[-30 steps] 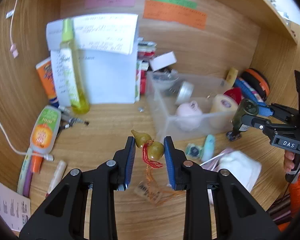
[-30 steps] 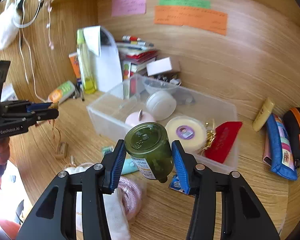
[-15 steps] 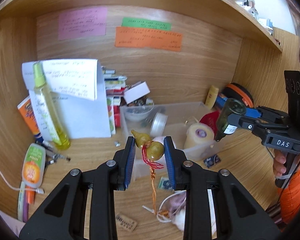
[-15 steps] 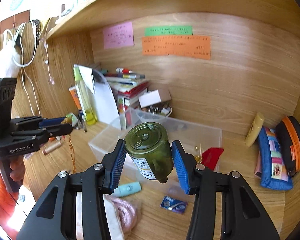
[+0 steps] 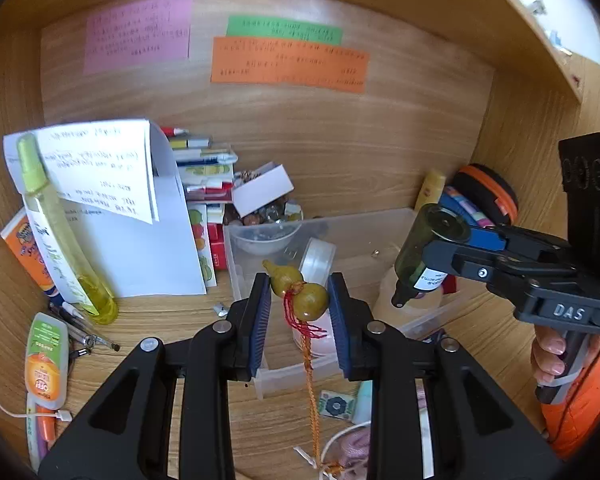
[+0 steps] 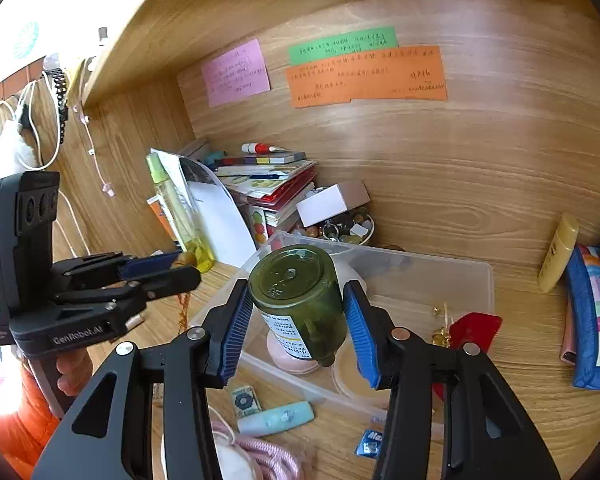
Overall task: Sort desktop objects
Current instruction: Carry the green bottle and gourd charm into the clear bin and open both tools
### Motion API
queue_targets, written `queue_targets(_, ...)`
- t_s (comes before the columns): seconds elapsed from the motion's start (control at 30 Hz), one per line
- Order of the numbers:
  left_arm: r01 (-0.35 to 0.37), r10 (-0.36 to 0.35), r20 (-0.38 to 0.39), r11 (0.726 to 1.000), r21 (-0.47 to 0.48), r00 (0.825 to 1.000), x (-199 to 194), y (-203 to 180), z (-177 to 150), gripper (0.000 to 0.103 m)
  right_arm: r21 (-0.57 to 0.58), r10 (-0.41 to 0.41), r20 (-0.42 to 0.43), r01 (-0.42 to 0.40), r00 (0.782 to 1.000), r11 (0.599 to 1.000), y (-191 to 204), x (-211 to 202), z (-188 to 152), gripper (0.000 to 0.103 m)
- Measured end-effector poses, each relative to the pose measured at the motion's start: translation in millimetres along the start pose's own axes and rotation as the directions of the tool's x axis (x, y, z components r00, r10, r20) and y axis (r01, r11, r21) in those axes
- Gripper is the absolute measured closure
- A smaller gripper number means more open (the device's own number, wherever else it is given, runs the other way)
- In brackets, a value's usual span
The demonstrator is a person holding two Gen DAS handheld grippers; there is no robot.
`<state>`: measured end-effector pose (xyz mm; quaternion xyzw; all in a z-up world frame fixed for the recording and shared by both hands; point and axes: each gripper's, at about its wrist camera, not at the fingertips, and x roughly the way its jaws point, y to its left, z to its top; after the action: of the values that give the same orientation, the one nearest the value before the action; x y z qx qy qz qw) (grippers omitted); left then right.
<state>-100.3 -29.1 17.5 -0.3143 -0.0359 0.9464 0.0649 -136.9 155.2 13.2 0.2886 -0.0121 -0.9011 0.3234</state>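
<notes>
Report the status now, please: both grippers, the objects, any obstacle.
Left hand-held gripper shut on gourd charm. Right hand-held gripper shut on green bottle. Both above clear bin; nothing blocking.

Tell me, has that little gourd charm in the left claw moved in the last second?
Yes. The gourd charm, shut in the left gripper, was lifted off the desk and now hangs over the clear bin, its tassel dangling.

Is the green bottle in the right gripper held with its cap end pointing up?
No: in the left wrist view the green bottle in the right gripper is tipped over, its black cap end lowest.
</notes>
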Motion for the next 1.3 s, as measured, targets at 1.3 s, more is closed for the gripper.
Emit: queue_targets(1.3, 0.037, -0.037, -0.043, 0.999, 0.003, 0.998, 22.2, 7.6, -21.1, 0.049, -0.089, -0.077, -0.107, 0.068, 0.991, 0.994, 7.6, 28.9, -23.8, 0.031)
